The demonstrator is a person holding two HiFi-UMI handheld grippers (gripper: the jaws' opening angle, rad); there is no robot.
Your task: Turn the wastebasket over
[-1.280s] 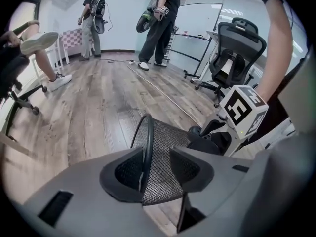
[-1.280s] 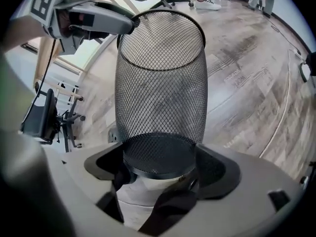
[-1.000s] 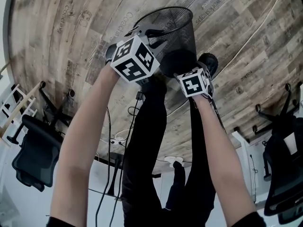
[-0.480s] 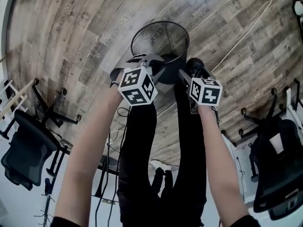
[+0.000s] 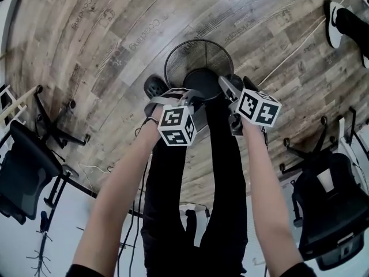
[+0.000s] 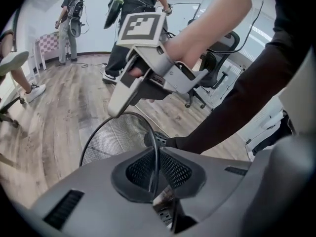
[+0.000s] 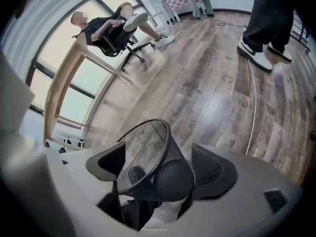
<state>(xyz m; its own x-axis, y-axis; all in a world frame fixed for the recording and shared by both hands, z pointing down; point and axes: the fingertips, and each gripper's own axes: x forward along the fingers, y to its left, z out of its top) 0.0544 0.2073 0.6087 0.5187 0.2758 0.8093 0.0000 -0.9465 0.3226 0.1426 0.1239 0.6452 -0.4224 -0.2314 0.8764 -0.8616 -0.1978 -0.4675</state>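
Over wooden floor (image 5: 86, 39), chair (image 5: 23, 172) nearby: left tongs (image 6: 154, 177) just closed on wastebasket (image 5: 199, 59) rim, right tongs (image 7: 160, 164) clamp base.

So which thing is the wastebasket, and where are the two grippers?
wastebasket (image 5: 190, 55): head view, on its mesh wall.
left gripper (image 6: 154, 177): left gripper view, where its jaws pinch the wire rim.
right gripper (image 7: 159, 169): right gripper view, midway between its jaws, at the wastebasket's base.
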